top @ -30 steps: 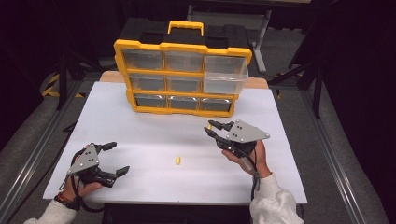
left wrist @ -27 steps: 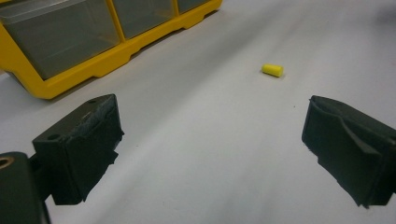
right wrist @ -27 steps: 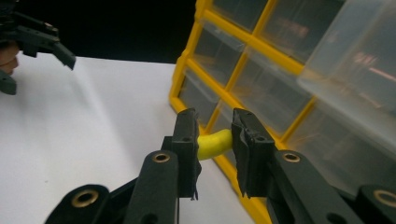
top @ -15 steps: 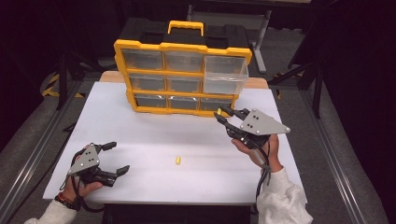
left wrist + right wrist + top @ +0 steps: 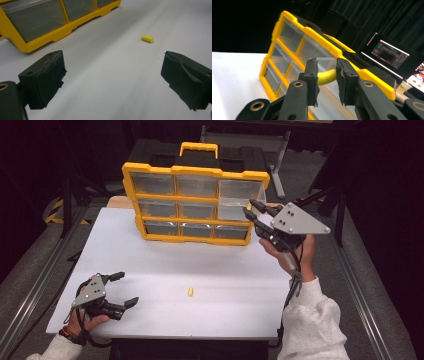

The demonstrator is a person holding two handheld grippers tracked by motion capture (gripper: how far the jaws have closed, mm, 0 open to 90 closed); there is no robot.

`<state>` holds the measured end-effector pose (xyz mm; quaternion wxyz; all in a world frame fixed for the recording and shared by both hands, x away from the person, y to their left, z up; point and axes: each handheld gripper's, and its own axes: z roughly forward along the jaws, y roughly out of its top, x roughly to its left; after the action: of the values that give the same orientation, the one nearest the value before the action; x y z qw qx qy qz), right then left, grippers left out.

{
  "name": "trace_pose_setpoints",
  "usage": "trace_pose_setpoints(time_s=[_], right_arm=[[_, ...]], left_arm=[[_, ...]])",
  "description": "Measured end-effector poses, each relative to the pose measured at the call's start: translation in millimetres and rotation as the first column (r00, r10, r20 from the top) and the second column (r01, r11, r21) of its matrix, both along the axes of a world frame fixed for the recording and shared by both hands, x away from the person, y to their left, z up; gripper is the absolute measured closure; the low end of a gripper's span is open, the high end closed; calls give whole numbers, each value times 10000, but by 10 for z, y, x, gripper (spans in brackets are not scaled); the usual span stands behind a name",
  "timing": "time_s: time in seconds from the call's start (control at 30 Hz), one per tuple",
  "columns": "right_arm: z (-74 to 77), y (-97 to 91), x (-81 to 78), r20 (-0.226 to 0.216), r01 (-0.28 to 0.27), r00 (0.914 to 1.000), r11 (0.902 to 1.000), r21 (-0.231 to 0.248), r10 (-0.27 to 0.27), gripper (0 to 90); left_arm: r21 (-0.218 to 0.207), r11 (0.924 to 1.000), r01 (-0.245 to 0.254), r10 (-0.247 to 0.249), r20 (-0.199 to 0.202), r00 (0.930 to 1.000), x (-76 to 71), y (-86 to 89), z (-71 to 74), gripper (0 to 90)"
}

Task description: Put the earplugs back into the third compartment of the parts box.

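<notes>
A lab or recording studio set up for data capture is suggested. A white surface (image 5: 150,260) is placed in the middle of a dark room, and black curtains (image 5: 387,15) are hung behind it. Metal stands and frame legs (image 5: 280,165) are seen around the surface, and a grey carpeted floor (image 5: 30,265) with black-and-yellow hazard tape (image 5: 52,212) is seen beside it. A lit computer monitor (image 5: 389,53) showing dark software windows is placed off to one side. A yellow parts organiser (image 5: 192,202) with clear drawers is stood upright on the surface, as would be found in a workshop or test bench.
</notes>
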<state>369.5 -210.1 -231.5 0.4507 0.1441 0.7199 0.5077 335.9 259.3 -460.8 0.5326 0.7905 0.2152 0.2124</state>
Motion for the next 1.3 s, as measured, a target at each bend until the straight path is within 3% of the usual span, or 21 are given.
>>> trace_pose_setpoints(time_s=[0.17,0.3,0.67,0.7,0.77,0.87,1.3], right_arm=[[105,-31,144,-176,344,9993,9993,129,-342,718],[187,-29,328,-359,916,9952,9957,96,-912,716],[172,26,600,-635,1565,9857,9877,60,-1558,700],[162,5,644,-747,1606,9847,9864,344,-1577,700],[150,-1,673,-866,1642,9834,9853,477,-1597,698],[130,12,714,-973,1781,9798,9836,286,-1746,691],[139,-10,758,-994,2121,9730,9768,290,-2084,677]], left_arm=[[-10,10000,-3,3,1,10000,-1,1,0,66],[1,10000,8,-8,-39,10000,4,2,-3,66],[-60,9999,112,-112,-98,9999,14,13,-11,65],[-72,9999,112,-113,-93,9999,14,14,-10,65],[-92,9999,115,-116,-69,9999,11,16,-7,65],[-71,9999,144,-144,-67,9999,5,19,-4,65],[4,9999,114,-114,-86,9999,16,25,-4,65]])
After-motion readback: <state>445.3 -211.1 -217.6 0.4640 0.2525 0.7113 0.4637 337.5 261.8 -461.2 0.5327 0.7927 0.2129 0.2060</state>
